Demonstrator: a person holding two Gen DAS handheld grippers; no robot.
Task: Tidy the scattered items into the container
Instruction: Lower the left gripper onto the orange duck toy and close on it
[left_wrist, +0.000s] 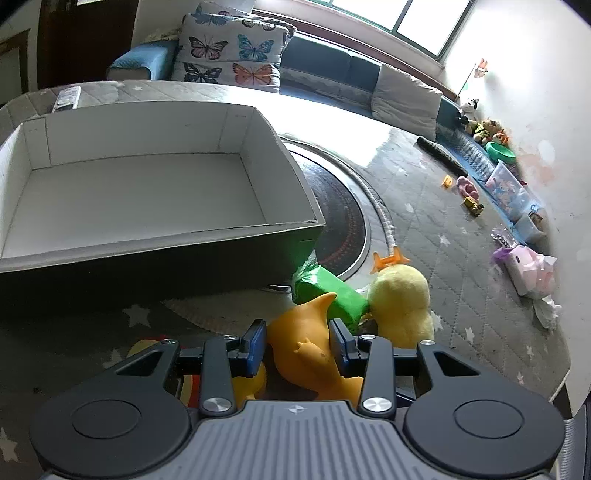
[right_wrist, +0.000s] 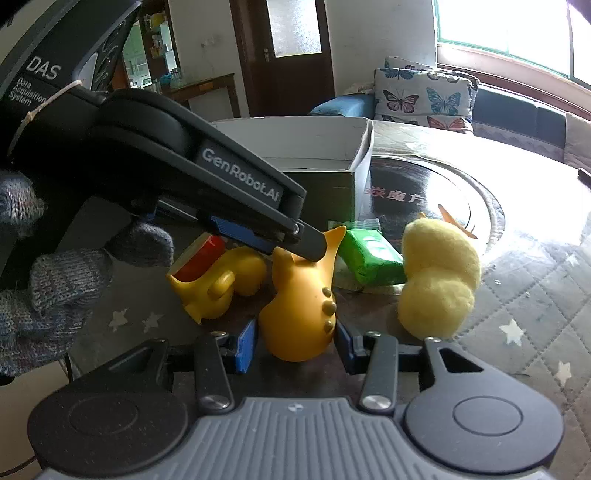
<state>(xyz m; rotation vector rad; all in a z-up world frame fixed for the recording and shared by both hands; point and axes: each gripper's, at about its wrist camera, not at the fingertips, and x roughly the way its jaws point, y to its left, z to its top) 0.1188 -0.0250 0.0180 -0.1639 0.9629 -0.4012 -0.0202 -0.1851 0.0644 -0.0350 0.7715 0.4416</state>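
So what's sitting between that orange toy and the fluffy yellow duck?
A green packet lies between the orange toy and the fluffy yellow duck, clearest in the right wrist view.

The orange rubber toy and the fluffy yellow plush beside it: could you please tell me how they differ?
The orange rubber toy is smooth and glossy with small studs; the fluffy yellow plush is fuzzy and matte. The orange toy sits between both grippers' fingers; the plush lies untouched. The green packet lies between them. Both rest outside the white box.
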